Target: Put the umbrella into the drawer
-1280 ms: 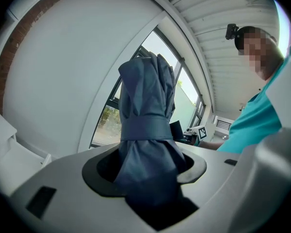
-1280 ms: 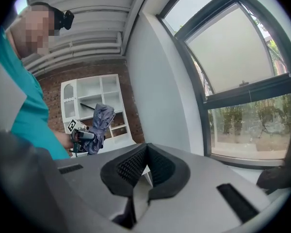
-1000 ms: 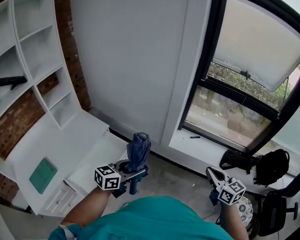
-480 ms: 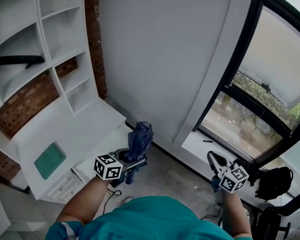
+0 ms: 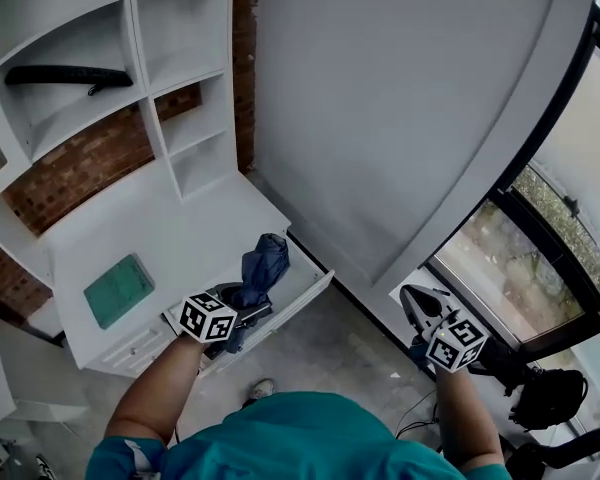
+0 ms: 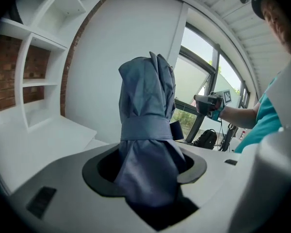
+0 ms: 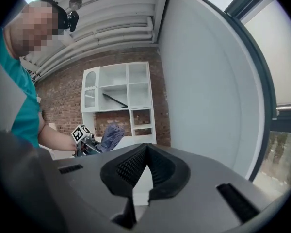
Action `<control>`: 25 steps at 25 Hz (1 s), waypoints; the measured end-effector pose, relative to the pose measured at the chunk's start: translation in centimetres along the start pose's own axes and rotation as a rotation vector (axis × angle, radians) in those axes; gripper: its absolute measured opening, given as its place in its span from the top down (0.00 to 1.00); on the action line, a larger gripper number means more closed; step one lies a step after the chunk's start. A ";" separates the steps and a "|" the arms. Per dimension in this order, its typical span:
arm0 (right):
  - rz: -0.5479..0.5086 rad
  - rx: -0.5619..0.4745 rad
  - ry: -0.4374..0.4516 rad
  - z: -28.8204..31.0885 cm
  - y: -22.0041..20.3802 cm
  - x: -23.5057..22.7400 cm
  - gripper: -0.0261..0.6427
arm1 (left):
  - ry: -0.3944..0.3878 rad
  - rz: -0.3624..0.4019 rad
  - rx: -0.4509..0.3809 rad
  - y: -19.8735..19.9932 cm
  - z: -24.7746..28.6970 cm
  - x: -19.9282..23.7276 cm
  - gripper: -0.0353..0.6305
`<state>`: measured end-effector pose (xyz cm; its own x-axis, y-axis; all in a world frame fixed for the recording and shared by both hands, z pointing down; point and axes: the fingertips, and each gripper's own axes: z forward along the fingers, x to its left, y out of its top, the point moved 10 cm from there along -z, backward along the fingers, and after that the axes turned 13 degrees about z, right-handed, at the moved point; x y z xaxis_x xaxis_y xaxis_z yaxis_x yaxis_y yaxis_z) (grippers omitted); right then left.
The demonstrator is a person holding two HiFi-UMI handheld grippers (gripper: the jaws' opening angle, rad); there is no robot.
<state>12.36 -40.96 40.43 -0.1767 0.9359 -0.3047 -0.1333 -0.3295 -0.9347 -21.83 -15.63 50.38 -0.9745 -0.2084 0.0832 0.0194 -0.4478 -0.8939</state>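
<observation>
At lower centre of the head view, the left gripper (image 5: 238, 310) holds the folded blue umbrella (image 5: 263, 265) between wide jaws, over the open drawer (image 5: 298, 298). The right gripper (image 5: 412, 301) has its jaws together, empty.

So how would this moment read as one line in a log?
left claw: shut on umbrella | umbrella: held over open drawer, not in yet | right claw: shut, empty

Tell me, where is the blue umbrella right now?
In the head view the umbrella is left of centre, held in the left gripper, by the open drawer of the white desk.
</observation>
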 end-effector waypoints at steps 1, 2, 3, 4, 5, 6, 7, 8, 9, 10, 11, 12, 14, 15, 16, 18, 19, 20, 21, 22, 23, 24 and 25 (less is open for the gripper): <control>-0.005 0.008 0.014 1.2 0.1 0.2 0.93 | 0.014 -0.010 0.016 -0.7 -0.3 0.6 0.55; -0.010 0.018 0.027 2.4 0.2 0.5 0.93 | 0.027 -0.021 0.030 -1.4 -0.5 1.1 0.55; -0.014 0.029 0.041 3.7 0.2 0.7 0.93 | 0.039 -0.034 0.043 -2.2 -0.8 1.6 0.55; -0.016 0.041 0.057 4.9 0.2 0.9 0.93 | 0.052 -0.048 0.056 -3.0 -1.0 1.9 0.55; -0.017 0.052 0.073 6.1 0.1 1.2 0.93 | 0.064 -0.062 0.069 -3.8 -1.3 2.2 0.55; -0.019 0.062 0.088 7.2 0.0 1.5 0.93 | 0.075 -0.074 0.082 -4.7 -1.5 2.5 0.55; -0.021 0.070 0.101 8.4 -0.2 1.9 0.93 | 0.084 -0.083 0.095 -5.5 -1.8 2.9 0.55; -0.024 0.077 0.112 9.5 -0.2 2.2 0.93 | 0.092 -0.088 0.108 -6.1 -2.0 3.4 0.55; -0.026 0.084 0.122 10.6 -0.3 2.6 0.93 | 0.100 -0.092 0.123 -6.8 -2.1 3.9 0.55; -0.027 0.092 0.132 11.7 -0.4 2.8 0.93 | 0.109 -0.096 0.138 -7.4 -2.2 4.4 0.55; -0.026 0.100 0.142 12.8 -0.5 3.0 0.93 | 0.116 -0.100 0.153 -7.9 -2.3 4.9 0.55; -0.023 0.108 0.152 13.9 -0.7 3.2 0.93 | 0.122 -0.105 0.166 -8.5 -2.4 5.3 0.55; -0.014 0.123 0.166 16.0 -1.2 3.5 0.93 | 0.130 -0.118 0.189 -9.7 -2.4 6.1 0.55; -0.008 0.131 0.171 17.1 -1.4 3.7 0.93 | 0.131 -0.125 0.198 -10.3 -2.5 6.4 0.55; -0.004 0.139 0.175 18.1 -1.7 3.8 0.93 | 0.132 -0.133 0.208 -10.8 -2.5 6.7 0.55; -0.004 0.159 0.181 20.0 -2.2 4.2 0.93 | 0.134 -0.146 0.231 -11.8 -2.6 7.3 0.55; -0.008 0.171 0.186 20.9 -2.5 4.5 0.93 | 0.136 -0.149 0.243 -12.4 -2.6 7.6 0.55; -0.011 0.183 0.192 21.7 -2.8 4.7 0.93 | 0.138 -0.151 0.255 -12.8 -2.6 7.9 0.55; -0.015 0.196 0.198 22.5 -3.2 5.0 0.93 | 0.139 -0.151 0.268 -13.3 -2.5 8.1 0.55; -0.018 0.209 0.204 23.2 -3.5 5.2 0.93 | 0.139 -0.150 0.280 -13.8 -2.5 8.3 0.55; -0.021 0.222 0.210 23.9 -3.9 5.3 0.93 | 0.138 -0.149 0.292 -14.2 -2.4 8.5 0.55; -0.023 0.234 0.216 24.5 -4.3 5.5 0.93 | 0.137 -0.150 0.305 -14.7 -2.2 8.7 0.55; -0.024 0.246 0.221 25.1 -4.6 5.6 0.93 | 0.136 -0.153 0.318 -15.2 -2.0 8.9 0.55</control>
<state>-12.51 -37.27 47.65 0.0414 0.9394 -0.3403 -0.3710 -0.3018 -0.8782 -31.27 -8.94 63.78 -0.9918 -0.0107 0.1271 -0.0811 -0.7167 -0.6926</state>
